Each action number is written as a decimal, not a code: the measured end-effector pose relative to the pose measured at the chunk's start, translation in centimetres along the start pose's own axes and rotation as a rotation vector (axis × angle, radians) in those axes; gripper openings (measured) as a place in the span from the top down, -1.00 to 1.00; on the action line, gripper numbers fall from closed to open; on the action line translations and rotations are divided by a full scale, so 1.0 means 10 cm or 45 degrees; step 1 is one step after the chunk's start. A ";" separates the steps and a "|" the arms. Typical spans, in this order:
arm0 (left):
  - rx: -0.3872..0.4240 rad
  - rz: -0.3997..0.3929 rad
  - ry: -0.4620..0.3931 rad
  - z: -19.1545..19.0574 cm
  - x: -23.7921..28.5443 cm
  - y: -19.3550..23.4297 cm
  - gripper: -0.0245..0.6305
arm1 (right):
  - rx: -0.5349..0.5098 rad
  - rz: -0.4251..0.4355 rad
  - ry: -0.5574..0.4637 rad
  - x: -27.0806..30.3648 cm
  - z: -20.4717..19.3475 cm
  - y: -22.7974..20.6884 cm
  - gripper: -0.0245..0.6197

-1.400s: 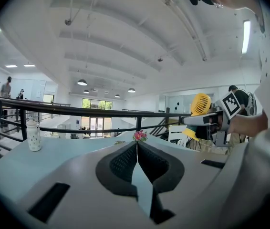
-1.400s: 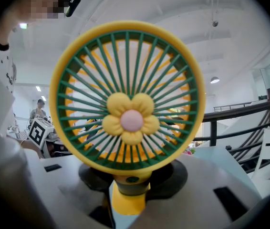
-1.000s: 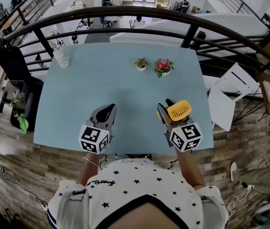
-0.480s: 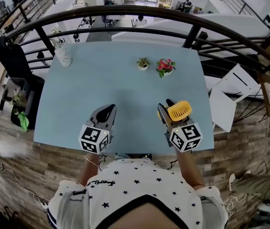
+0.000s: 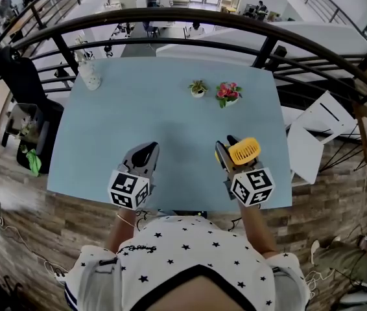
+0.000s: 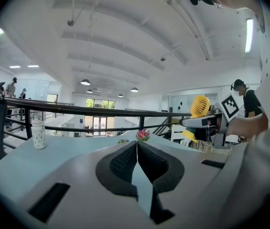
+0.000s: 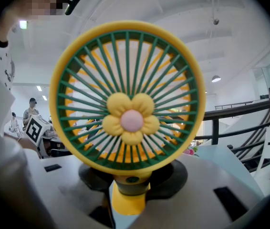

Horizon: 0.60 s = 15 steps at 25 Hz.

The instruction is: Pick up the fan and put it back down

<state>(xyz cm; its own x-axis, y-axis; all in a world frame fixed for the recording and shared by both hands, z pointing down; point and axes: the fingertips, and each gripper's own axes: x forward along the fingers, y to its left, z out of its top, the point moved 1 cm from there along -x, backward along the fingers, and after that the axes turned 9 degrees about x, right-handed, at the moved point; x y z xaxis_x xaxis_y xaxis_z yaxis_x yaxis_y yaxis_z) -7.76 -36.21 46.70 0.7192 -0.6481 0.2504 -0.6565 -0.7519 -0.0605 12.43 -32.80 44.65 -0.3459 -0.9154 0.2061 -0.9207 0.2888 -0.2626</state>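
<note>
A small yellow fan [image 5: 244,151] with a green grille and a flower-shaped centre [image 7: 128,97] stands upright in my right gripper [image 5: 230,149], near the front right of the light blue table [image 5: 138,109]. The right gripper [image 7: 128,194] is shut on the fan's yellow stem, just below the round head. From the left gripper view the fan [image 6: 200,105] shows its head above the jaws and its handle below them, seemingly off the table. My left gripper [image 5: 148,149] hovers at the front left, jaws shut [image 6: 137,149] with nothing between them.
A white spotted bottle [image 5: 89,76] stands at the table's far left corner. A tiny potted plant [image 5: 198,88] and a pink flower pot [image 5: 227,93] sit at the far middle. A dark railing [image 5: 170,24] runs behind the table, with white panels [image 5: 313,128] to the right.
</note>
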 end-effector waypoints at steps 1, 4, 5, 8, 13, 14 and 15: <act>0.000 0.003 0.000 0.00 -0.01 0.00 0.84 | 0.000 0.001 0.003 0.01 -0.01 0.00 0.45; 0.002 0.012 0.001 0.00 -0.02 0.03 0.84 | 0.003 0.006 0.007 0.05 -0.03 0.00 0.45; 0.002 0.016 0.003 0.00 -0.03 0.04 0.84 | 0.004 0.008 0.007 0.06 -0.04 0.00 0.45; -0.001 0.029 0.013 -0.02 -0.04 0.06 0.84 | 0.003 0.017 0.013 0.10 -0.05 0.00 0.45; -0.006 0.052 0.021 -0.04 -0.07 0.09 0.84 | 0.005 0.018 0.024 0.16 -0.09 -0.03 0.45; -0.006 0.057 0.023 -0.04 -0.08 0.10 0.84 | 0.006 0.018 0.027 0.17 -0.10 -0.03 0.45; -0.006 0.061 0.026 -0.04 -0.09 0.11 0.84 | 0.006 0.018 0.030 0.18 -0.12 -0.03 0.45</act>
<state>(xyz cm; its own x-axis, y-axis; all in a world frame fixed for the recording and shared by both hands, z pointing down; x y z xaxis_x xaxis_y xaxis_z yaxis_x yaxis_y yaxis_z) -9.20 -36.36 46.79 0.6821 -0.6809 0.2666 -0.6912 -0.7194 -0.0687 11.88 -34.26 46.22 -0.3632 -0.9042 0.2247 -0.9148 0.3003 -0.2700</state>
